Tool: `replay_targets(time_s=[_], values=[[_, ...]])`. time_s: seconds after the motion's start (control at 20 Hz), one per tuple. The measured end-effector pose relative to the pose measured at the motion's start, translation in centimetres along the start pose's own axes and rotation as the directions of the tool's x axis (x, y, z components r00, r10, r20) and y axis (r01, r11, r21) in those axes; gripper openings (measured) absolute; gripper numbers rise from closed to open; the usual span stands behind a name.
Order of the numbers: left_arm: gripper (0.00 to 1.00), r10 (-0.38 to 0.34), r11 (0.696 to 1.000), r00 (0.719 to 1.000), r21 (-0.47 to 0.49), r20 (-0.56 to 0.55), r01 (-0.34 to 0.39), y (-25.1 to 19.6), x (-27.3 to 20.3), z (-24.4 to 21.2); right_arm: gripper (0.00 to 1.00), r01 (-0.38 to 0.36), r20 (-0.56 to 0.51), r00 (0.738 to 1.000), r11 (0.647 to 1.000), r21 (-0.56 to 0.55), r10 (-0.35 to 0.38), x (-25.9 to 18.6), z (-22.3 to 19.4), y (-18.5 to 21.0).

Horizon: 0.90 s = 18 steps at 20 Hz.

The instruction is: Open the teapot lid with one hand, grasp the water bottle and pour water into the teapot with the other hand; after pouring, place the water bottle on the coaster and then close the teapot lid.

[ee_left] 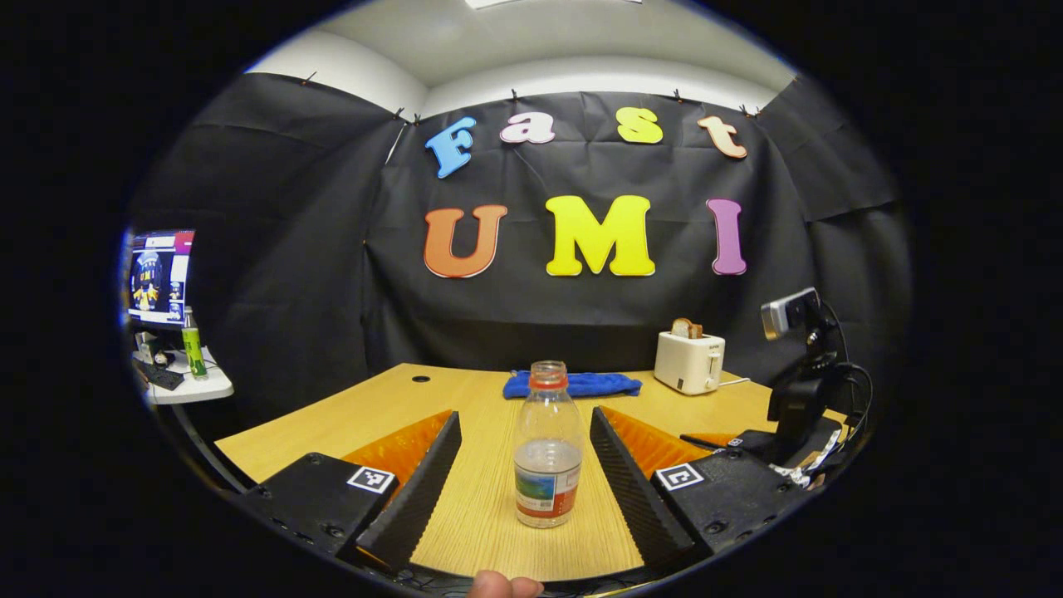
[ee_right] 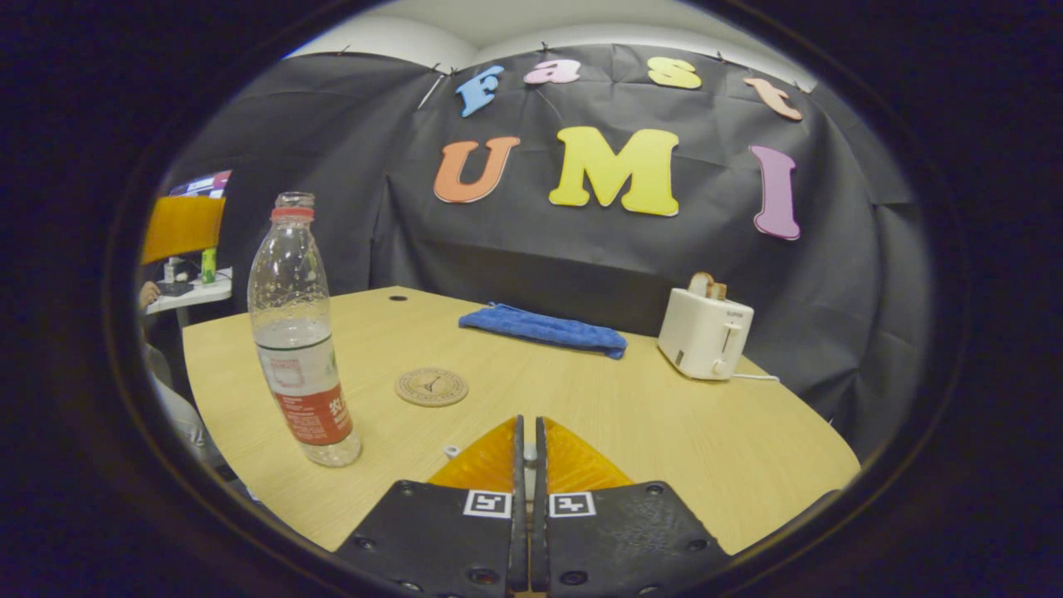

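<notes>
Bottle position: water bottle point(ee_left: 547, 444) stands upright on the table point(ee_left: 332, 419), dead ahead between the left gripper point(ee_left: 523, 465) fingers, untouched.
Left gripper: spread wide, nearer hand.
Right gripper point(ee_right: 528, 453): fingers together, apparently on something small and pale.
Coaster point(ee_right: 431, 386): ahead-left of right gripper.

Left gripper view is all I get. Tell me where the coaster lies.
Observer: The coaster lies flat on the table, apart from the bottle and to its right in the right gripper view.
Operator: Report the right gripper's state.
Observer: The right gripper is shut but for a slit, with something small and pale in it. I can't tell what it is.
</notes>
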<state>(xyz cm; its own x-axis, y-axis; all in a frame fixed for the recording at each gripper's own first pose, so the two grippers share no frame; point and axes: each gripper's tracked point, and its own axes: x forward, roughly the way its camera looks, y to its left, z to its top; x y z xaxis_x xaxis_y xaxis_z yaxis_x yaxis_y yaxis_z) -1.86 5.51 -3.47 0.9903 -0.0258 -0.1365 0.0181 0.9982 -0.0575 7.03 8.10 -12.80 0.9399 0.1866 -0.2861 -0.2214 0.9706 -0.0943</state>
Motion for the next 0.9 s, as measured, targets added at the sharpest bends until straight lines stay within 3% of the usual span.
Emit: replay_targets(time_s=[0.35, 0.9], values=[[0.98, -0.077, 0.996, 0.989, -0.047, -0.123, 0.072, -1.7, 0.0, -5.3, 0.00, -0.016, 0.043, 0.999, 1.000, 0.010, 0.015, -0.6, 2.1, -0.3], [0.99, -0.136, 0.988, 0.961, -0.104, -0.240, 0.114, -1.7, 3.4, -10.1, 0.00, -0.008, 0.064, 0.998, 0.998, 0.063, 0.004, -3.7, 3.6, -4.0]])
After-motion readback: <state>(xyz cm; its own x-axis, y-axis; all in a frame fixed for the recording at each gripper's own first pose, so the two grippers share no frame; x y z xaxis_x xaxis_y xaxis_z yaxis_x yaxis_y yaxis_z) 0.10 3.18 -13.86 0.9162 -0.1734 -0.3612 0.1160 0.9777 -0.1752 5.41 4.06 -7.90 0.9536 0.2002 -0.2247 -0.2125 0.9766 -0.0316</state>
